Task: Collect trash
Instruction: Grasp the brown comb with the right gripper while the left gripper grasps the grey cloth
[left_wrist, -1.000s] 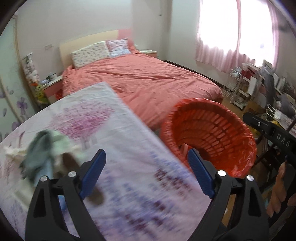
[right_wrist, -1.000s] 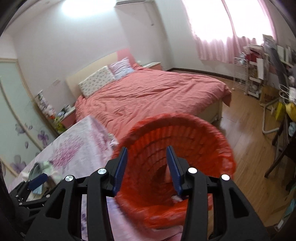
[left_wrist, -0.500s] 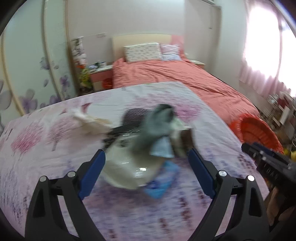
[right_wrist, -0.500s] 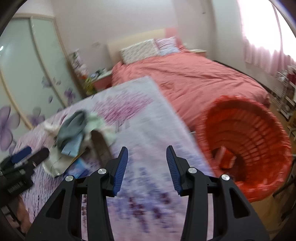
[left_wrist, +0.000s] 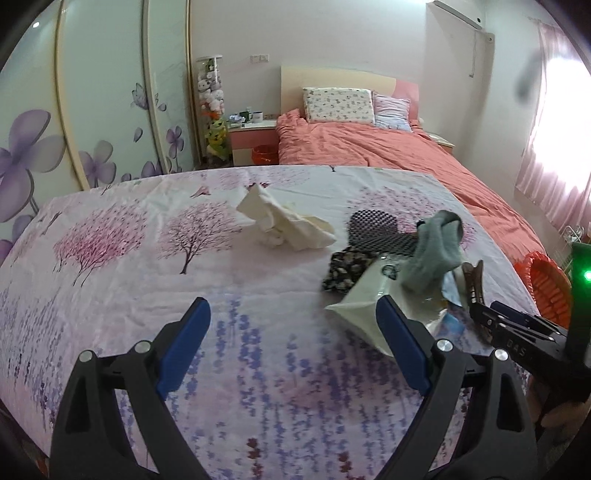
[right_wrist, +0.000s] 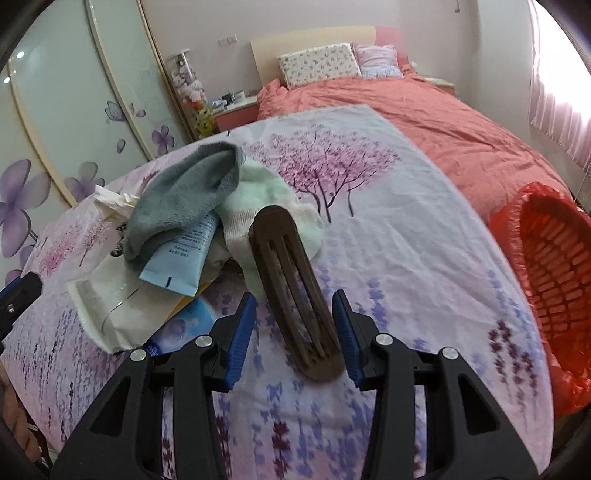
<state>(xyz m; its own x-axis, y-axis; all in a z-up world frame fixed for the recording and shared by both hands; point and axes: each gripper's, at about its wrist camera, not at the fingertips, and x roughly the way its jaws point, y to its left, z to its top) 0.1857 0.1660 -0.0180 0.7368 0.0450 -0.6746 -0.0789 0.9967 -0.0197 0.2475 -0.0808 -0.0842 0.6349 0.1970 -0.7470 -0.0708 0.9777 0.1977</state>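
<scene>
The right hand-held gripper (right_wrist: 294, 328) is spread around the brown hair clip (right_wrist: 291, 295) lying on the bench (right_wrist: 406, 258), not yet pinching. The left hand-held gripper (left_wrist: 291, 347) hangs spread and empty. Next, I think, it must squeeze the clip and carry it to the red basket (right_wrist: 554, 266).

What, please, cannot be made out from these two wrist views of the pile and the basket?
- Right wrist view: the inside bottom of the red basket is cut off by the frame edge.
- Right wrist view: the print on the blue tube is too small to read, and the gray sock hides its top.
- Left wrist view: the right tool covers the pile's right side; only the basket's rim shows.
</scene>
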